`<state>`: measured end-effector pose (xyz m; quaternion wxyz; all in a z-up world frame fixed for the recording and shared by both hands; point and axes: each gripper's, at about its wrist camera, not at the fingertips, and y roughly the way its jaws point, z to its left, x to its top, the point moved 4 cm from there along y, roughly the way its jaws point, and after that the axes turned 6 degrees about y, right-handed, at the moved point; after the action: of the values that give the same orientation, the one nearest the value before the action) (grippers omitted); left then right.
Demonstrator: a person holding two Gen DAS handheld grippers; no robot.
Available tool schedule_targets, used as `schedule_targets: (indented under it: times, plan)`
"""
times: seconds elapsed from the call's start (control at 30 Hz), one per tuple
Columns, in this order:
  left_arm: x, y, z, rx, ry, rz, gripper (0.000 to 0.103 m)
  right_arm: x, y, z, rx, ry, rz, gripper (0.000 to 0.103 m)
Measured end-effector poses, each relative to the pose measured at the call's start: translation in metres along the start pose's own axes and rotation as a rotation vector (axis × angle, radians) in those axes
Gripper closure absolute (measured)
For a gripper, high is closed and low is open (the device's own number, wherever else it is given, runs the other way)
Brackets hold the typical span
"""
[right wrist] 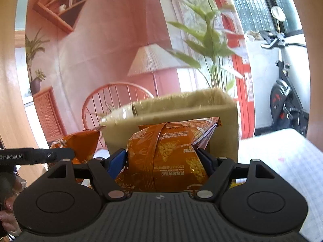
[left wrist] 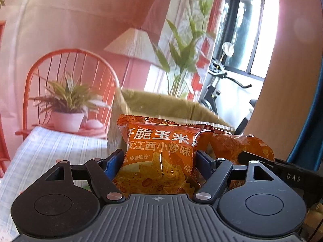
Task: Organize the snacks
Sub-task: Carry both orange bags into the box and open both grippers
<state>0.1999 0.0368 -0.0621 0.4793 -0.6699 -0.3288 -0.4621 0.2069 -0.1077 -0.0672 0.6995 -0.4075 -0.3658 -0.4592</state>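
**Two puffed snack bags held, basket ahead**

The left gripper (left wrist: 159,157) clamps an orange chip packet (left wrist: 161,157) between wide-set jaws; the right gripper (right wrist: 162,159) likewise pinches its packet (right wrist: 171,157). Both look light, air-filled, crushable, slippery; mid-body grips suit. The basket (right wrist: 181,111) sits just beyond the jaws.

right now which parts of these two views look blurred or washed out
Left wrist view: the olive-green fabric bin behind is smeared along its rim, the window blows out white with pink haze, but the orange corn-chip packet between the fingers is sharp. Right wrist view: the bin is smeared again, the held orange packet is crisp, and walls bow at the fisheye edges.
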Motion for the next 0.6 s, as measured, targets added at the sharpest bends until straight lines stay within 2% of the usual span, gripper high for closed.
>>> schedule_targets:
  times: [0.1,0.23,0.37,0.5,0.6]
  plan:
    - [0.017,0.000,-0.003,0.019,0.018,-0.030,0.024,0.018,0.004,-0.001,0.011,-0.014,-0.031,0.026]
    - [0.040,0.003,-0.006,0.008,0.018,-0.070,0.024,0.043,0.011,-0.007,0.021,-0.020,-0.067,0.026]
    - [0.065,0.013,-0.010,-0.001,0.016,-0.083,0.024,0.066,0.026,-0.014,0.024,0.004,-0.067,0.026]
    - [0.095,0.039,-0.012,0.001,0.016,-0.086,0.024,0.093,0.051,-0.016,0.036,-0.022,-0.066,0.026]
    - [0.112,0.069,-0.008,-0.002,-0.017,-0.052,0.024,0.112,0.075,-0.019,0.031,-0.044,-0.066,0.026]
